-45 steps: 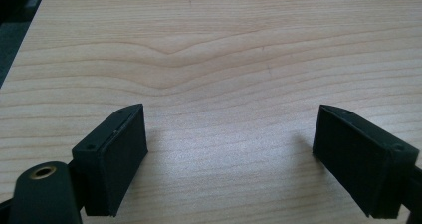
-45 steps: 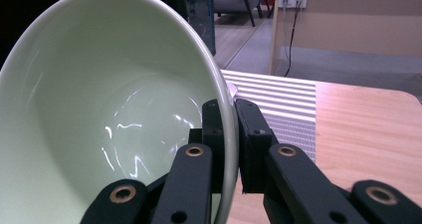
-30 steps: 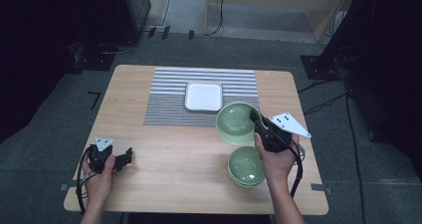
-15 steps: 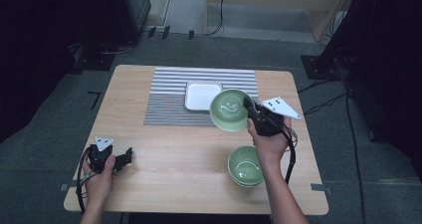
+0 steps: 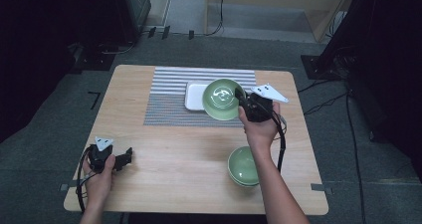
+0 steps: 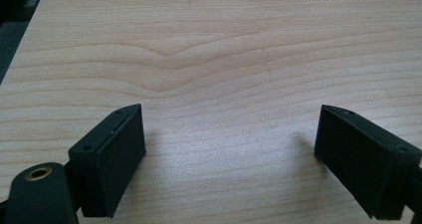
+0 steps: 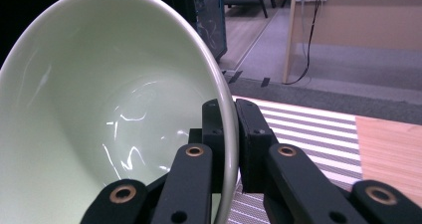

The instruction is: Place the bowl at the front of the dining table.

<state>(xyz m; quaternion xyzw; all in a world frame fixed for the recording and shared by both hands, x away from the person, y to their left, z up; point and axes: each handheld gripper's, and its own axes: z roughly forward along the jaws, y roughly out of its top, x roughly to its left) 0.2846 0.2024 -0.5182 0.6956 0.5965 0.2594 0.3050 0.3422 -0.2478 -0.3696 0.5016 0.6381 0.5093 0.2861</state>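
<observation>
Widest thing out there is the tabletop (image 5: 179, 154), and on it the striped mat (image 5: 169, 102) with a white square dish (image 5: 195, 93) lying on it. Right gripper (image 5: 245, 102) has its jaws shut tight on the rim of a green bowl (image 5: 221, 99), one jaw inside the wall, one outside, the bowl tipped up and hanging just beyond them over the dish. Glazed and shiny, so I'd call it stiff, slippery, breakable; a rim pinch is the only hold, and the weight levers on it. A second green bowl (image 5: 244, 165) sits below the right hand. Left gripper (image 5: 122, 158) rests low, jaws spread wide, bare wood between them. In the right gripper view the held bowl's far rim is cut off, its underside hidden.
</observation>
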